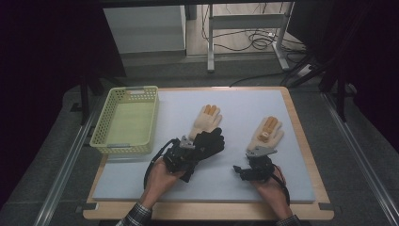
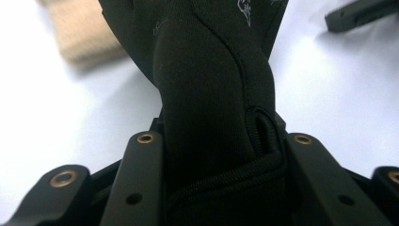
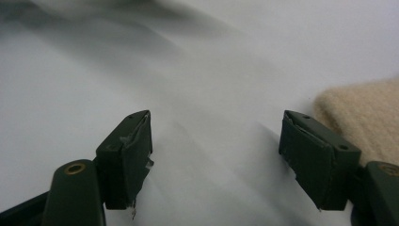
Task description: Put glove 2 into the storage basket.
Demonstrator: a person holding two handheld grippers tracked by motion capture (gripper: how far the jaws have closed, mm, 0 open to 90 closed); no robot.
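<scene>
A black glove (image 1: 210, 141) lies on the white mat (image 1: 235, 183), partly over the cuff of a beige glove with orange fingertips (image 1: 207, 120). My left gripper (image 1: 188, 153) is shut on the black glove's cuff (image 2: 211, 141), which is pinched between the jaws. A second beige glove with orange fingertips (image 1: 267, 132) lies to the right. My right gripper (image 1: 241, 170) is open just below and left of it, low over the mat; the glove's cuff (image 3: 362, 113) lies beyond its right jaw, nothing between the fingers.
A pale yellow-green plastic basket (image 1: 128, 120) stands at the mat's left edge. The mat rests on a wooden board (image 1: 310, 155). Beyond the table's far edge are table legs and cables on the floor.
</scene>
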